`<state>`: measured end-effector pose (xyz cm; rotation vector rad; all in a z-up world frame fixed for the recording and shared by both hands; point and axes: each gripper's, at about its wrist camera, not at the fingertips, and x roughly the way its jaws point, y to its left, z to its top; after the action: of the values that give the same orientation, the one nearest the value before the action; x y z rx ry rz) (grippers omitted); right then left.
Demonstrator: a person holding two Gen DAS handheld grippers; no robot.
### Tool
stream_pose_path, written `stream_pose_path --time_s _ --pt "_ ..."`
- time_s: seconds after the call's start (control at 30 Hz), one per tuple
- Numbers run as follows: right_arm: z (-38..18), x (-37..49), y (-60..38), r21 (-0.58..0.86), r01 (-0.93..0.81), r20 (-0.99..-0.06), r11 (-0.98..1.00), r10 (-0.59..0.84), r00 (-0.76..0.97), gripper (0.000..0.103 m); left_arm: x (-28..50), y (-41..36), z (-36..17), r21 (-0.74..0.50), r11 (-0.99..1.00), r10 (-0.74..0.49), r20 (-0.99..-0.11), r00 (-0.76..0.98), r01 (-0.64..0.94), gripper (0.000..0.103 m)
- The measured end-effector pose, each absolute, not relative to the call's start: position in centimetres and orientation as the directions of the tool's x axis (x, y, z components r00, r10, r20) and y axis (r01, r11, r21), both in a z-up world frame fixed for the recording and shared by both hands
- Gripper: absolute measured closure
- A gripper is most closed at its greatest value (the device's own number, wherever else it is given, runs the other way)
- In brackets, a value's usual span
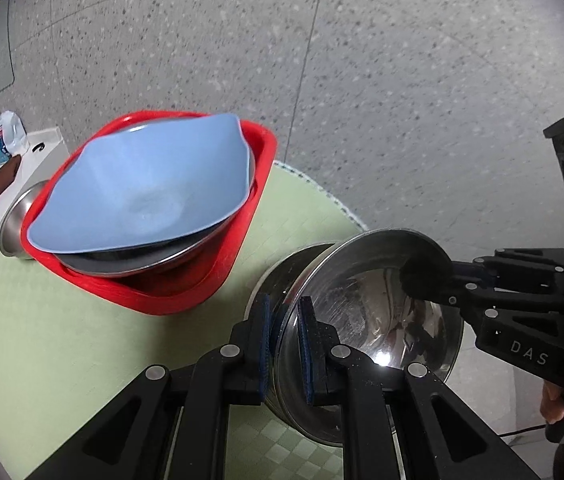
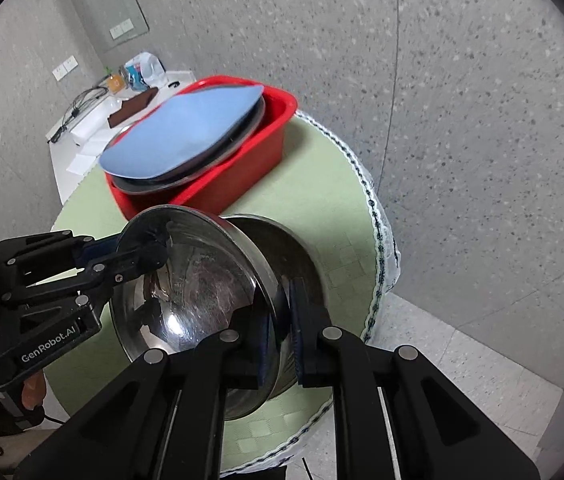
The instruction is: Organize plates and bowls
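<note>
Round polished stainless-steel bowl (image 1: pixel 370 304) held tilted on edge above round table with pale green checked cloth (image 1: pixel 81 340), just in front of both claws. Appears nested in a second steel bowl behind it; cannot tell for certain.

Left gripper (image 1: pixel 286 344): pinched on near rim, one blue pad (image 1: pixel 264 340) outside the wall, the other inside. Right gripper (image 2: pixel 279 332): pinched on opposite rim, likewise across the wall.

Handling, judged:
- Rigid, thin-walled, light; no risk of breakage, but loud and prone to denting if dropped.
- Polished, slippery surface; rolled rim the only sound purchase.
- Grip across rim lip, pads fully seated, on opposing sides to prevent swivel.

Destination, presumed: red rectangular plastic basin (image 1: pixel 241 240), ahead and left of the left claw, holding a blue wavy-edged plate (image 1: pixel 141 188) over a steel dish. Another steel bowl (image 1: pixel 17 224) beyond the basin.
</note>
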<state>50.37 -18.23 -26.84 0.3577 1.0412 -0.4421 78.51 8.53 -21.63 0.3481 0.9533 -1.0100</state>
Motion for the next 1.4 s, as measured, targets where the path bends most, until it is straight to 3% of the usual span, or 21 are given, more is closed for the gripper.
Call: stream_pose_path --time_s 0.27,0.53,0.63,0.67,0.7,0.8,1.0,1.17,1.4 --pt "-29.2 51.5 -19.6 0.066 0.508 -0.907 0.859 -0.16 0.388 0.092 79.8 5.1 -24.2 -0.161 0.542 -0.511 -0.842 0.172 0.825 0.094" --pt "-29.0 51.6 -20.0 0.081 0.519 -0.901 0.851 -0.16 0.402 0.089 80.2 6.3 -24.1 -0.205 0.512 -0.559 -0.817 0.143 0.834 0.082" --pt "-28.2 51.8 -19.6 0.07 0.527 -0.894 0.847 -0.181 0.409 0.074 80.6 7.9 -23.4 -0.207 0.499 -0.588 -0.794 0.153 0.841 0.064" --pt "-27.8 51.9 -19.4 0.037 0.539 -0.89 0.842 -0.217 0.401 0.06 80.8 8.3 -23.2 -0.211 0.493 -0.6 -0.785 0.154 0.844 0.059" --pt "-27.5 52.1 -19.2 0.021 0.546 -0.884 0.837 -0.239 0.401 0.054 81.0 8.7 -23.1 -0.218 0.49 -0.609 -0.778 0.152 0.844 0.058" --pt "-26.7 52.6 -19.0 0.011 0.578 -0.879 0.816 -0.267 0.394 0.054 82.0 10.7 -22.2 -0.247 0.475 -0.646 -0.75 0.143 0.845 0.056" --pt "-22.2 56.8 -15.6 0.006 0.592 -0.83 0.806 -0.326 0.453 0.052 88.1 17.5 -19.6 -0.293 0.552 -0.698 -0.674 0.241 0.78 0.029" --pt "-19.3 64.0 -12.4 0.021 0.553 -0.778 0.833 -0.334 0.532 0.042 96.5 22.8 -19.1 -0.284 0.683 -0.642 -0.673 0.368 0.672 0.025" --pt "-20.7 76.0 -9.9 0.0 0.449 -0.804 0.894 -0.267 0.531 0.041 106.9 24.1 -21.9 -0.27 0.791 -0.531 -0.75 0.395 0.549 0.026"
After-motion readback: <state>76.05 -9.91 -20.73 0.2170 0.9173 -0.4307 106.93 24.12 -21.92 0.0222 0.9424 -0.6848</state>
